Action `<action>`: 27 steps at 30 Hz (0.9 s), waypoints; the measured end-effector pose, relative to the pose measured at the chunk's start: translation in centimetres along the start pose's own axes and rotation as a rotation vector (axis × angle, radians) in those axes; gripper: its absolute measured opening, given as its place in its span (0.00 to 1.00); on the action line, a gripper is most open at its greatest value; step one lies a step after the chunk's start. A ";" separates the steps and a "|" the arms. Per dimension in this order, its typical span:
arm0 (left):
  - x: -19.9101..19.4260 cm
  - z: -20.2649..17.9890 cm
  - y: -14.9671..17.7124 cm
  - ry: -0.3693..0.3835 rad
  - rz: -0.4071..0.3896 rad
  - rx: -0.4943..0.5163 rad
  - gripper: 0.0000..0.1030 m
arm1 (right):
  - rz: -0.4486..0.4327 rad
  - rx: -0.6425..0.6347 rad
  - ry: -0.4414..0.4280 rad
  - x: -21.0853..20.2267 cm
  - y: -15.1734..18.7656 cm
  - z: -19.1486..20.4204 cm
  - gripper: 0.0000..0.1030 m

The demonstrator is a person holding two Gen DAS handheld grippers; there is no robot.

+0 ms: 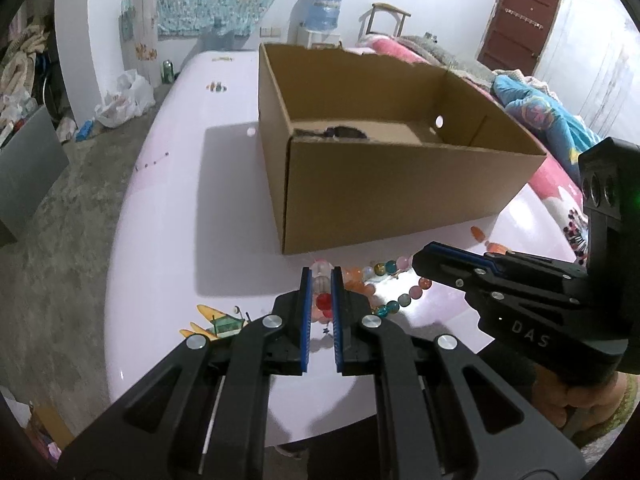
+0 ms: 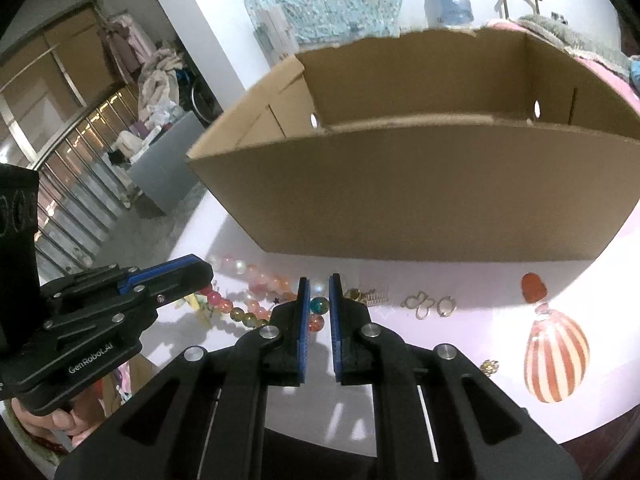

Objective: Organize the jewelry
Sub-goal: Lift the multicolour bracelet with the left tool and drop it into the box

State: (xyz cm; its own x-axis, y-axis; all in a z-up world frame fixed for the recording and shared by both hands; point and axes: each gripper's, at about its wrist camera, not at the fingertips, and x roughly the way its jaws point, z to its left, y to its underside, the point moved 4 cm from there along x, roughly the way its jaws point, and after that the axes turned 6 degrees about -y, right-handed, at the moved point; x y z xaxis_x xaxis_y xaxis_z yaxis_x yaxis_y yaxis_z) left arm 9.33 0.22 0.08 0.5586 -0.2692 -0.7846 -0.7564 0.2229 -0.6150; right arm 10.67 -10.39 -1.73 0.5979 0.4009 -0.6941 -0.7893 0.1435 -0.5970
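Left tool (image 1: 321,276) and right tool (image 2: 319,282) each clamped on bead necklace (image 1: 394,266), before cardboard box (image 1: 400,184)

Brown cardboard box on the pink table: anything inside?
Through the brown cardboard box's open top, the left wrist view shows a dark item on the floor; its identity is unclear. The front wall hides the near floor.

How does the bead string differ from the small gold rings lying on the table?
The bead string is multicoloured glass-like beads; the gold rings are plain metal. The bead string is pinched by both tongs, left tongs and right tongs; the gold rings lie untouched. Both sit before the cardboard box.
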 end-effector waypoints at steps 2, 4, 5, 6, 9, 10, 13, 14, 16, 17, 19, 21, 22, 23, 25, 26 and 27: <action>-0.7 -0.2 -0.3 -0.002 -0.018 0.002 0.08 | -0.017 -0.007 -0.003 -0.7 -0.2 0.2 0.09; -1.9 -0.7 -0.8 -0.006 -0.046 0.011 0.08 | -0.037 -0.017 -0.010 -1.9 -0.5 0.2 0.09; -2.2 -0.9 -0.9 -0.005 -0.053 0.013 0.08 | -0.047 -0.022 -0.013 -2.6 -0.5 0.2 0.09; -2.8 -1.2 -1.3 -0.002 -0.066 0.016 0.08 | -0.054 -0.027 -0.017 -2.9 -0.7 0.2 0.09; -4.5 -2.3 -2.3 -0.001 -0.112 0.037 0.08 | -0.084 -0.045 -0.024 -4.6 -1.3 0.4 0.09; -5.0 -2.7 -2.6 -0.002 -0.127 0.044 0.08 | -0.097 -0.052 -0.029 -5.4 -1.6 0.4 0.09; -6.7 -3.9 -3.9 0.014 -0.173 0.059 0.08 | -0.138 -0.071 -0.038 -7.3 -2.6 0.9 0.09; -7.2 -4.3 -4.3 0.019 -0.185 0.066 0.08 | -0.158 -0.080 -0.043 -8.3 -3.1 1.0 0.09; -8.3 -5.3 -5.4 0.024 -0.213 0.086 0.08 | -0.185 -0.098 -0.044 -9.5 -3.8 1.1 0.09; -8.8 -5.8 -5.9 0.033 -0.228 0.095 0.08 | -0.197 -0.103 -0.049 -10.1 -4.2 1.1 0.09; -9.5 -6.7 -7.1 0.044 -0.252 0.112 0.08 | -0.223 -0.116 -0.057 -11.5 -5.4 0.8 0.09; -9.9 -7.4 -8.8 0.060 -0.272 0.122 0.08 | -0.239 -0.126 -0.064 -12.4 -7.0 0.0 0.09; -9.8 -7.8 -9.7 0.066 -0.281 0.127 0.08 | -0.241 -0.126 -0.066 -12.7 -7.9 -0.4 0.09; -9.8 -8.1 -10.6 0.073 -0.288 0.132 0.08 | -0.241 -0.122 -0.076 -13.0 -9.0 -1.3 0.09; -8.9 -8.7 -13.3 0.099 -0.288 0.130 0.08 | -0.231 -0.110 -0.089 -13.2 -10.8 -2.8 0.09; -8.4 -8.9 -14.0 0.112 -0.281 0.122 0.08 | -0.221 -0.099 -0.092 -13.2 -11.8 -3.7 0.09; -7.5 -9.1 -15.4 0.138 -0.261 0.108 0.08 | -0.205 -0.089 -0.096 -13.1 -12.9 -4.8 0.09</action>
State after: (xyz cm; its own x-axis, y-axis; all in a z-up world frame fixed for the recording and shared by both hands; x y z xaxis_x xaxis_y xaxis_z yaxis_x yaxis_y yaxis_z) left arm 13.72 -9.70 16.19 0.6718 -0.4537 -0.5856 -0.5489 0.2260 -0.8048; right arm 13.69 -21.88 13.14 0.7253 0.4563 -0.5155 -0.6345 0.1526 -0.7577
